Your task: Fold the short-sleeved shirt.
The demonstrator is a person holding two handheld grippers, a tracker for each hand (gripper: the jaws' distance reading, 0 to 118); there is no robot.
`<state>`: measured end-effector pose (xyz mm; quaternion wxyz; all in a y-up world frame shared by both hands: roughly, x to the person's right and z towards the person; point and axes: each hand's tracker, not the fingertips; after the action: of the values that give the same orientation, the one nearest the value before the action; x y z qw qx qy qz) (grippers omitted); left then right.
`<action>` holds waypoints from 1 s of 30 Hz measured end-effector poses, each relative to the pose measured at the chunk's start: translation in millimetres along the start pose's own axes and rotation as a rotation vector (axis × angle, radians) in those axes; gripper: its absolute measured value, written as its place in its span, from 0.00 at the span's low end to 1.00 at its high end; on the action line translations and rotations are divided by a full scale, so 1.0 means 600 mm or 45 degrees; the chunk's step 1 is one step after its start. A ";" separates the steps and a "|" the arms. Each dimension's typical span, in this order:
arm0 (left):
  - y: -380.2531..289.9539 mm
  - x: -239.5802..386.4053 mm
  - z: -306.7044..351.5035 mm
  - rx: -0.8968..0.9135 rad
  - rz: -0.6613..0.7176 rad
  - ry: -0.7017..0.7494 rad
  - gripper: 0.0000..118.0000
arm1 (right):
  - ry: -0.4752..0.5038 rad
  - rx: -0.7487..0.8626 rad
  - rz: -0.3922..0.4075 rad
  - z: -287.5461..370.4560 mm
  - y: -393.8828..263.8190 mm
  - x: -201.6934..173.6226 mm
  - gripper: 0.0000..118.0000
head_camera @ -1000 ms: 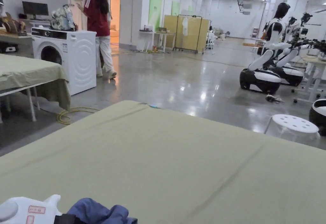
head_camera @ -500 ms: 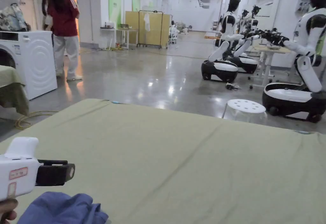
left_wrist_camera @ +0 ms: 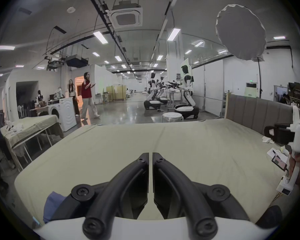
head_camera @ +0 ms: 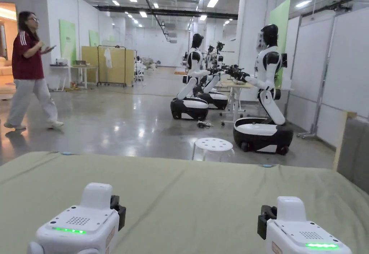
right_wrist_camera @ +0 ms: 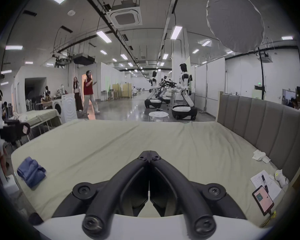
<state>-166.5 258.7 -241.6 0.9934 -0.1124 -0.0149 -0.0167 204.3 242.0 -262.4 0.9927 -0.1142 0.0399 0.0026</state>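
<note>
Over the bed [head_camera: 187, 189], w/ its pale green sheet, you've got both tools up & apart. Left tool [left_wrist_camera: 150, 159]: jaws nearly together, a thin slit between the tips, nothing in it. Right tool [right_wrist_camera: 149, 154]: tips meet, nothing held. The shirt [right_wrist_camera: 31, 172], blue & bunched, lies on the sheet near the bed's left edge, well off from the right tool; its corner shows just below-left of the left tool. Phone [right_wrist_camera: 263, 200] & paper [right_wrist_camera: 260, 179] sit by the grey headboard [right_wrist_camera: 260, 122].
</note>
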 end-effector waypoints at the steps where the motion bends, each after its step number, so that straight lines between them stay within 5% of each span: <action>1: 0.010 0.008 0.005 0.010 -0.022 0.009 0.02 | 0.000 0.027 -0.001 0.005 0.004 0.003 0.03; 8: 0.032 0.004 0.007 0.044 0.005 -0.006 0.09 | 0.017 0.051 0.018 0.014 0.018 0.002 0.10; 10: 0.036 0.005 0.008 0.055 0.007 -0.011 0.26 | 0.027 0.067 0.010 0.018 0.021 0.002 0.18; 13: 0.037 0.003 0.005 0.058 0.031 -0.034 0.72 | 0.033 0.078 0.011 0.025 0.030 -0.003 0.39; 14: 0.038 0.003 0.005 0.059 0.032 -0.031 0.78 | 0.034 0.085 0.019 0.027 0.033 -0.005 0.45; 20: 0.047 0.011 0.005 0.085 0.033 -0.019 0.90 | 0.039 0.113 0.086 0.035 0.050 -0.021 0.56; 22: 0.052 0.016 0.010 0.098 0.039 0.002 1.00 | 0.047 0.110 0.098 0.037 0.056 -0.024 0.67; 24: 0.055 0.017 0.016 0.141 0.046 0.015 1.00 | 0.060 0.110 0.113 0.040 0.059 -0.027 0.74; 30: 0.070 0.016 0.021 0.158 0.052 -0.008 1.00 | 0.059 0.025 0.106 0.044 0.078 -0.044 0.74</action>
<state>-156.0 302.2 -238.4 0.9985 -0.0510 -0.0167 0.0049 179.5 293.4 -245.4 0.9916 -0.1029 0.0675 0.0410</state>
